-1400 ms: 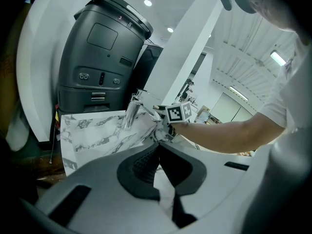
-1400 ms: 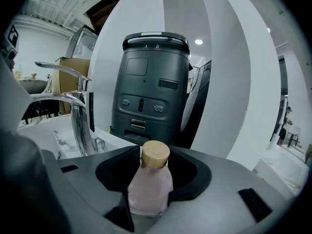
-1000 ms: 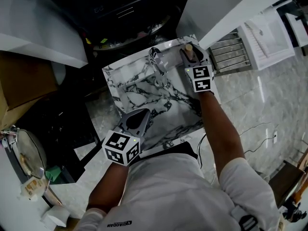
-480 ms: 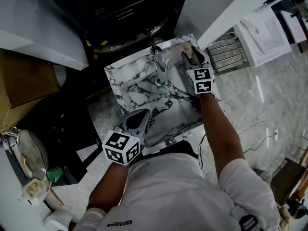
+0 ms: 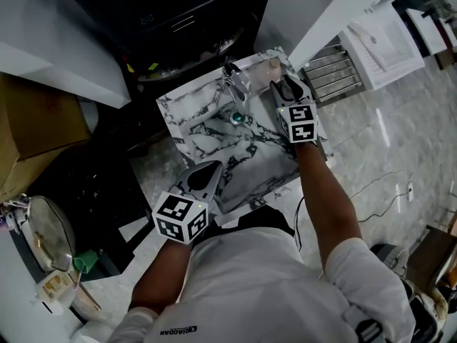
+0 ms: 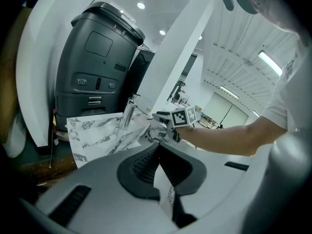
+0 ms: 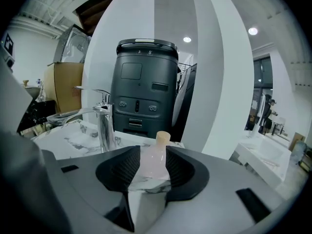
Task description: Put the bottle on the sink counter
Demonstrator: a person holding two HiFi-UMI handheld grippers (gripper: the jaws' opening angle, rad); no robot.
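Standing upright at the far right corner of the marble sink counter (image 5: 275,164) was the pale pink bottle (image 5: 272,66) with its tan cap, a little to the right of the chrome faucet (image 5: 235,86). The right gripper (image 5: 284,86) was held close on the bottle's near side, its jaws spread. Looking along those jaws, the bottle showed in the gap between the two ribbed pads, with a strip of marble below it. From above, the tips seemed just short of the bottle rather than clamped on it.

The left gripper (image 5: 208,172) hung over the counter's near left edge, well apart from the bottle, its jaws pressed together with nothing between them. A teal drain (image 5: 236,118) sat in the basin below the faucet. Behind the counter's far edge stood a tall black machine (image 7: 144,89).
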